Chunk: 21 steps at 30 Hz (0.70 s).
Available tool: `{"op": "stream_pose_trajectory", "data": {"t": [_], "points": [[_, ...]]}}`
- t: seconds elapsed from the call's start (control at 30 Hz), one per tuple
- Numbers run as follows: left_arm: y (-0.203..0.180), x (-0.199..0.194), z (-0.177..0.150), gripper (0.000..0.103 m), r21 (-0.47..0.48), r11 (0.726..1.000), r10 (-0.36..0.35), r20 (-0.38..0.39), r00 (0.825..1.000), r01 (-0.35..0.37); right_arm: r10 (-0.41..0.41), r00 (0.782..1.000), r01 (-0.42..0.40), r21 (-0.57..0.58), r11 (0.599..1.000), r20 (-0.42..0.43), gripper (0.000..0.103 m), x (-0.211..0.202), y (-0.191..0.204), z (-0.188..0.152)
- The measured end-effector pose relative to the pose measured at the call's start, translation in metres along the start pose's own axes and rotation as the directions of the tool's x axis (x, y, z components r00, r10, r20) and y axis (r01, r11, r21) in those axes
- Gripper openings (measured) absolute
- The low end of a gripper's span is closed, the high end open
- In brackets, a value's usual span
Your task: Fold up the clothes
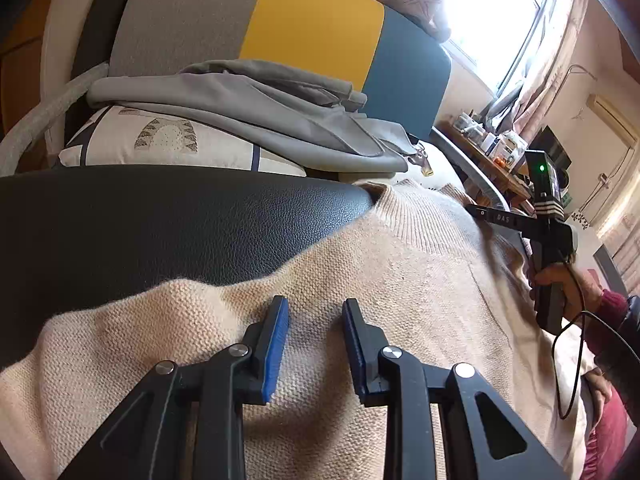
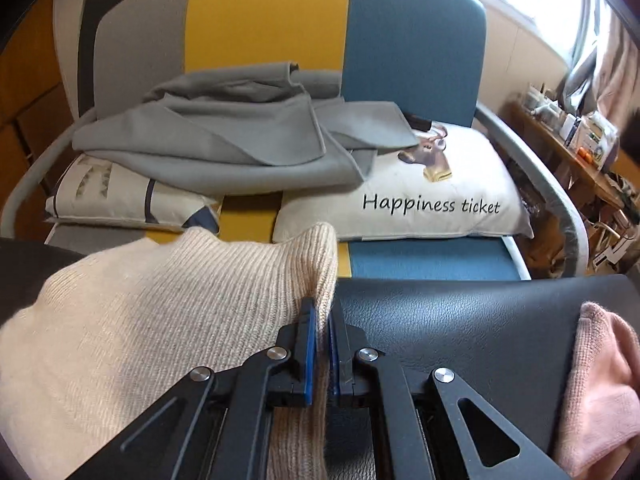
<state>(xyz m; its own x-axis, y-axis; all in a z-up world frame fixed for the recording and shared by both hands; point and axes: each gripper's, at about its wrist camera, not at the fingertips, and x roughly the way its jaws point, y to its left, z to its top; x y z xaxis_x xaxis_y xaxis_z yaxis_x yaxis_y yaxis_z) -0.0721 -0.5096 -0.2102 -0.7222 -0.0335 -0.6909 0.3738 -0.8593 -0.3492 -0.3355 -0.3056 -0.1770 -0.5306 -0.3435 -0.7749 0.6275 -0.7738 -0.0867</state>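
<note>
Cream sweater (image 1: 400, 280): spread over black leather surface (image 1: 160, 216), mostly flat, left part with a raised wrinkle; neckline toward the sofa.
Ribbed edge (image 2: 316, 256): lifted off the leather, standing up between the right tongs' pads.
Right gripper (image 2: 322, 360): clamped on that ribbed edge, knit pinched between the blue pads.
Left gripper (image 1: 316, 344): jaws apart, lying low over the knit; nothing caught between the pads as far as visible.
Pink garment (image 2: 600, 380): bunched at right end of the leather surface, unfolded.
Grey garment (image 2: 240, 140): heaped loosely on the sofa cushions (image 2: 420, 204), creased, not neatly folded.
Done, judged: sweater laid out; one edge gripped.
Left, judged: first fold not yet visible; edge to carry across, wrinkle to smooth, then pink piece, probably the grey one too.
Progress, judged: early.
</note>
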Motion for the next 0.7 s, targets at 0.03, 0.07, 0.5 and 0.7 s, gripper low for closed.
{"op": "stream_pose_trajectory", "data": {"t": [0.03, 0.07, 0.5, 0.7], "points": [[0.0, 0.0, 0.0, 0.027, 0.001, 1.0, 0.001, 0.0, 1.0, -0.001, 0.005, 1.0, -0.005, 0.013, 1.0, -0.003, 0.006, 0.001, -0.002, 0.0], [0.0, 0.0, 0.0, 0.027, 0.002, 1.0, 0.003, -0.001, 1.0, -0.003, 0.008, 1.0, -0.008, 0.025, 1.0, -0.003, 0.008, 0.001, -0.003, 0.0], [-0.006, -0.007, -0.007, 0.027, 0.037, 0.998, 0.06, -0.006, 0.998, -0.06, 0.2, 0.98, -0.201, 0.045, 0.979, 0.016, 0.061, -0.121, 0.005, -0.092], [-0.003, -0.02, -0.018, 0.028, 0.073, 0.99, 0.123, -0.003, 0.992, -0.123, 0.17, 0.983, -0.167, 0.054, 0.984, -0.062, 0.065, -0.113, 0.038, -0.141]]}}
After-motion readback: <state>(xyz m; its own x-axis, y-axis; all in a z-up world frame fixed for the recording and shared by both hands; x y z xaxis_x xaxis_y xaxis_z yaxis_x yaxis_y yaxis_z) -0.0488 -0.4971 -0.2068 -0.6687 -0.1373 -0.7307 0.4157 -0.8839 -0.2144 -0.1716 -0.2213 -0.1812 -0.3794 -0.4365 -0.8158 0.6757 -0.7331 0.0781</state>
